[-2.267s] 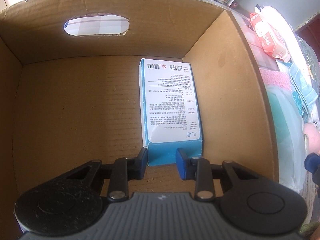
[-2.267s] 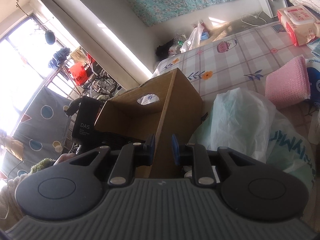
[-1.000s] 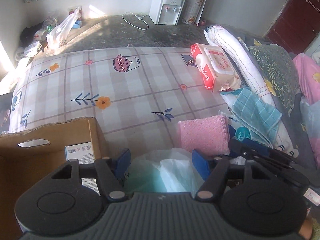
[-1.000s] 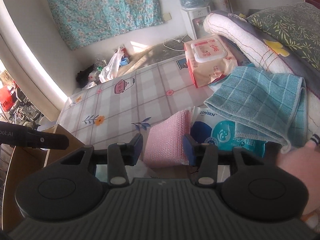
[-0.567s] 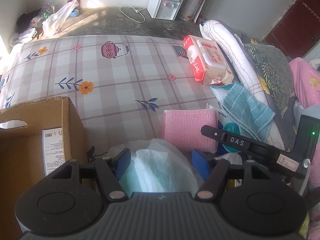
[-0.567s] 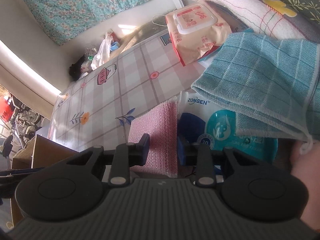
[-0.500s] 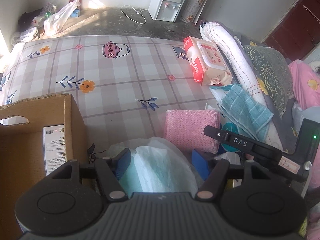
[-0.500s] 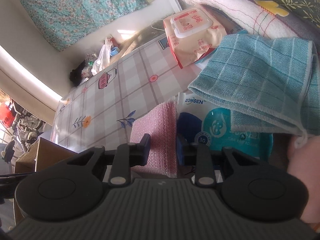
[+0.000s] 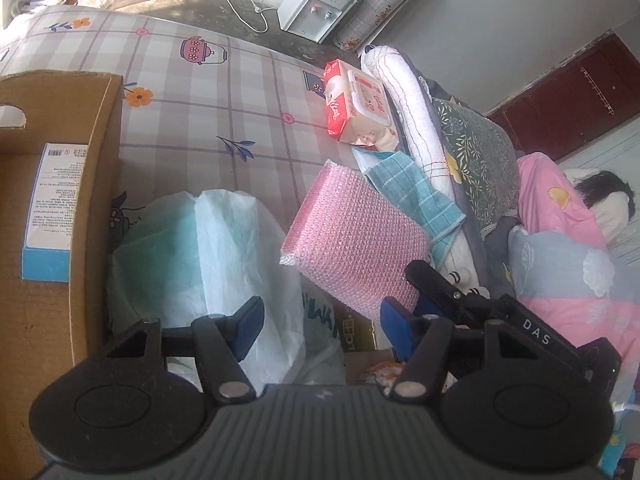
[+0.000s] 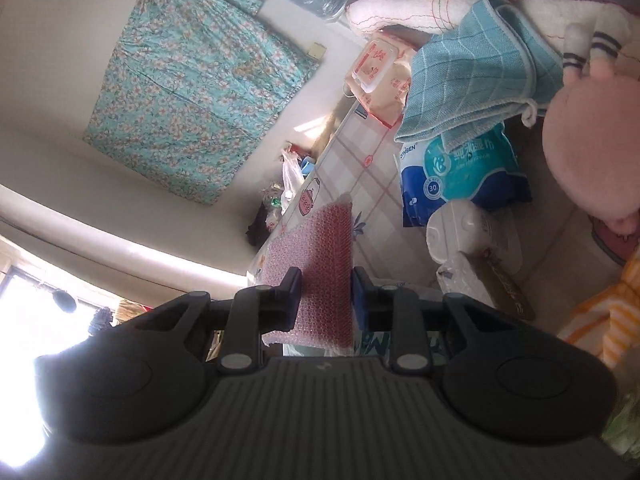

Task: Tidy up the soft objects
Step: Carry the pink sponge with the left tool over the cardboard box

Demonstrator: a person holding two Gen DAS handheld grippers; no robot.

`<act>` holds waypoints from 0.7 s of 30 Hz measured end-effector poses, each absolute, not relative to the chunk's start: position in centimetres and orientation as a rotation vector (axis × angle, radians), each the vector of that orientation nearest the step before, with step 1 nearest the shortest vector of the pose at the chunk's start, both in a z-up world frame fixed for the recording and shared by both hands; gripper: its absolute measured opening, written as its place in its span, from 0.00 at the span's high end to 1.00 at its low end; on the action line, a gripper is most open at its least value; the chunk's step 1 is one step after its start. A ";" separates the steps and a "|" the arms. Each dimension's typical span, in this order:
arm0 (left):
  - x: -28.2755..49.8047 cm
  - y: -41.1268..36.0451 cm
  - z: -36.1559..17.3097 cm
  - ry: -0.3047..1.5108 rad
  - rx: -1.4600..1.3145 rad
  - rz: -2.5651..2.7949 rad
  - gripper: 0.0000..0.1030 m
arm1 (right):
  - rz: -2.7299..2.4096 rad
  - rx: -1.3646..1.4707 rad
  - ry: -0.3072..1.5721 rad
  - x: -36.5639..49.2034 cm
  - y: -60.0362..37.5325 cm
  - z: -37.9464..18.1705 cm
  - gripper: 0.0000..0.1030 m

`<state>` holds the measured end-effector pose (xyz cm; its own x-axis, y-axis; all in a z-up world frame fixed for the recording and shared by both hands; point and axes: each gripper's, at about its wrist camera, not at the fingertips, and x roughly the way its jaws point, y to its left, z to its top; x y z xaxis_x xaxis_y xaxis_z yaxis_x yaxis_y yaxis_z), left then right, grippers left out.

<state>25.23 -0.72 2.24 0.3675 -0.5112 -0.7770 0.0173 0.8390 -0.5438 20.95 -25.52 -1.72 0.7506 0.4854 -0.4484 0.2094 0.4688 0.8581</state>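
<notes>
Since the earlier frames, the right gripper [image 10: 323,280] had clamped on the pink pad [image 9: 356,236] and lifted it, tilted, at centre frame. It was best kept pinched firmly while carried over the box [image 9: 96,184] wall at left. That box held one carton [image 9: 54,208]; the left gripper [image 9: 320,322], empty, was closing slightly above the bag [image 9: 208,256].

Your right gripper [image 10: 325,294]: rolled sideways, jaws clamped on the pink bubble-wrap pad [image 10: 320,264]. Your left gripper [image 9: 320,322]: angled downward, jaws closing, nothing between them.
</notes>
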 end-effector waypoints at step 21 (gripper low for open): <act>19.8 5.0 4.5 1.024 -0.674 -0.293 0.53 | 0.411 0.864 0.714 13.3 -18.3 2.5 0.69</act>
